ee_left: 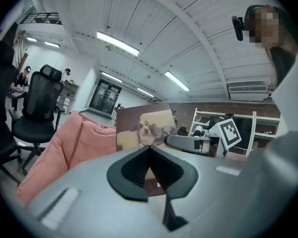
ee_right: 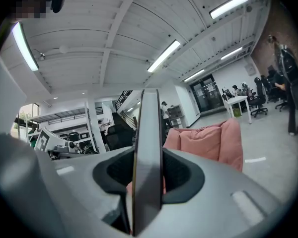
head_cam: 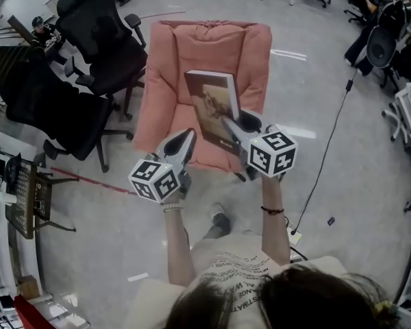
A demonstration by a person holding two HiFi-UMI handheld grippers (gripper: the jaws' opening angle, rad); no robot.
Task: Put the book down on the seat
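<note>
A brown book (head_cam: 212, 105) with a dog picture on its cover hangs upright over the seat of the pink armchair (head_cam: 166, 81). My right gripper (head_cam: 231, 125) is shut on the book's lower right edge. In the right gripper view the book (ee_right: 148, 152) stands edge-on between the jaws, with the armchair (ee_right: 208, 143) behind it. My left gripper (head_cam: 186, 140) hovers left of the book over the seat's front edge; its jaws are shut with nothing in them. The left gripper view shows the book's cover (ee_left: 144, 128), the armchair (ee_left: 74, 143) and the right gripper (ee_left: 188, 143).
Two black office chairs (head_cam: 99, 40) (head_cam: 55, 112) stand close to the armchair's left side. A black cable (head_cam: 329, 149) runs across the floor on the right. A small rack (head_cam: 29, 194) sits at the left edge. The person's foot (head_cam: 221, 221) is just before the armchair.
</note>
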